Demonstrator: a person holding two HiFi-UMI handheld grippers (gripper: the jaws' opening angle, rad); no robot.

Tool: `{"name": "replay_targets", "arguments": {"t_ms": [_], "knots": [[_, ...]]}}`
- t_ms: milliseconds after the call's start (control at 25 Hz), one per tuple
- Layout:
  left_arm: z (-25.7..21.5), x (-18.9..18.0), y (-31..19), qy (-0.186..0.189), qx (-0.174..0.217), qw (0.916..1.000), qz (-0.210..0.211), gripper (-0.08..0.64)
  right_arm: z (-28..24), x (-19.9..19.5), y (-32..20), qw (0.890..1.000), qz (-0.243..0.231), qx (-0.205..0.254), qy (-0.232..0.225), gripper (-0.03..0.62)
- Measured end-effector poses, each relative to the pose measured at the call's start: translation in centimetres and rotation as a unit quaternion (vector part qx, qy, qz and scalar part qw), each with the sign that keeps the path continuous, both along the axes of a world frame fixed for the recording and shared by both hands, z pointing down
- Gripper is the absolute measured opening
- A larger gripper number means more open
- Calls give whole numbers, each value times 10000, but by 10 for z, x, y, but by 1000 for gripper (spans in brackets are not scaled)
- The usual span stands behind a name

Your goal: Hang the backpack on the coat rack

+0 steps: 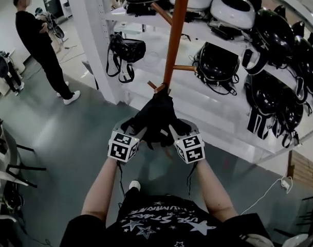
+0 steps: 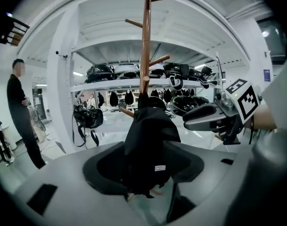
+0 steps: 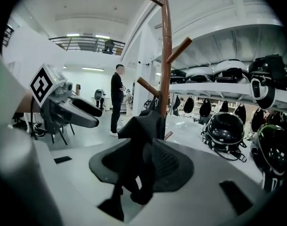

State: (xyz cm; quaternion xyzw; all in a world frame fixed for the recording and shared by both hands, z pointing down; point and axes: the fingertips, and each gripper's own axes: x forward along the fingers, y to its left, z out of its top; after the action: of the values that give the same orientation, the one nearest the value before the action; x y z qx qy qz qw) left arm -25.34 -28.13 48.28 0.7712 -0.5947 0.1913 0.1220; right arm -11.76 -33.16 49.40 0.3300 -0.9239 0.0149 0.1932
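The black backpack (image 1: pixel 156 115) hangs in the air between my two grippers, its top right at a low peg of the brown wooden coat rack (image 1: pixel 176 35). My left gripper (image 1: pixel 137 126) holds its left side and my right gripper (image 1: pixel 178 127) its right side. In the left gripper view the backpack (image 2: pixel 148 145) fills the gap between the jaws, with the rack pole (image 2: pixel 146 41) straight behind it and the right gripper (image 2: pixel 214 117) beside it. In the right gripper view black fabric (image 3: pixel 143 154) drapes between the jaws, just left of the pole (image 3: pixel 167 55).
White shelving (image 1: pixel 223 112) behind the rack carries several black and white helmets (image 1: pixel 218 63). A black bag (image 1: pixel 125 53) hangs from the shelf post. A person in black (image 1: pixel 40 45) stands on the grey floor at the far left. Chairs (image 1: pixel 7 158) stand at the left edge.
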Motion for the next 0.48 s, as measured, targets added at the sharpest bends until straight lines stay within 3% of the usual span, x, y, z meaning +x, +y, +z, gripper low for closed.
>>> {"name": "replay_targets", "arguments": {"t_ms": [80, 200, 320, 480], "knots": [[-4, 3, 16, -6, 123, 9995, -292, 170, -2, 6, 10, 9999, -108, 3, -62, 106], [-9, 9, 41, 48, 252, 9969, -743, 92, -4, 15, 24, 9995, -273, 43, -135, 41], [-8, 15, 69, 75, 284, 9927, -1170, 39, -5, 26, 35, 9987, -423, 79, -281, 12], [2, 28, 106, 180, 238, 9882, -1501, 21, -3, 36, 45, 9975, -565, 74, -421, 11]]}}
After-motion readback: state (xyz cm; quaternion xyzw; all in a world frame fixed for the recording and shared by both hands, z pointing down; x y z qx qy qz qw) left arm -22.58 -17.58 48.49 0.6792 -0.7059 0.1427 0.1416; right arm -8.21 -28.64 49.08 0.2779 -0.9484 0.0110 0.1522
